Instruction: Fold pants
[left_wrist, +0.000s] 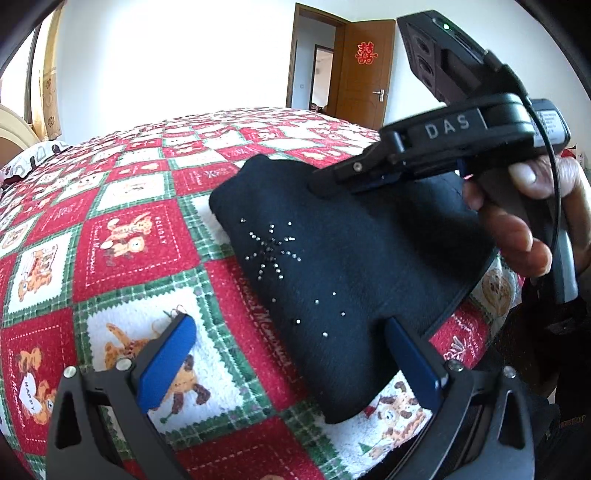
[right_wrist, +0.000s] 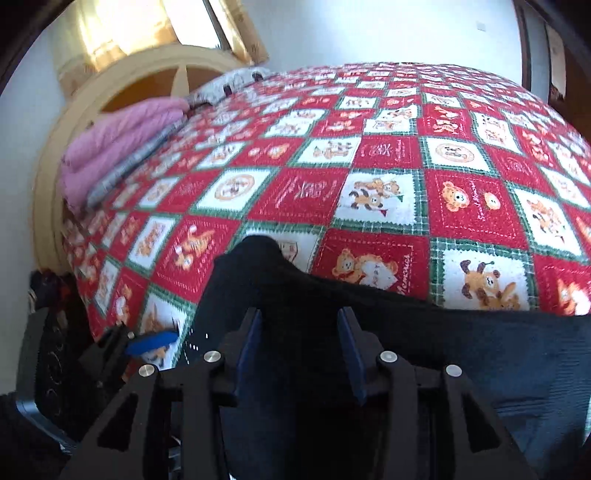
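Ahead, pants (left_wrist: 343, 280) edge, open bedspread (left_wrist: 122, 236)

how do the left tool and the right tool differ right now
The left tool is spread wide, one pad over the bedspread and one at the edge of the folded black pants. The right tool is opened more narrowly, both pads over the pants, not pressing them. Both have blue pads, black frames and hold nothing.

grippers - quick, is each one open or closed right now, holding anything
Left gripper: open, jaws wide, holding nothing; one blue pad lies against the black pants.
Right gripper: open, jaws apart above the pants, nothing pinched.
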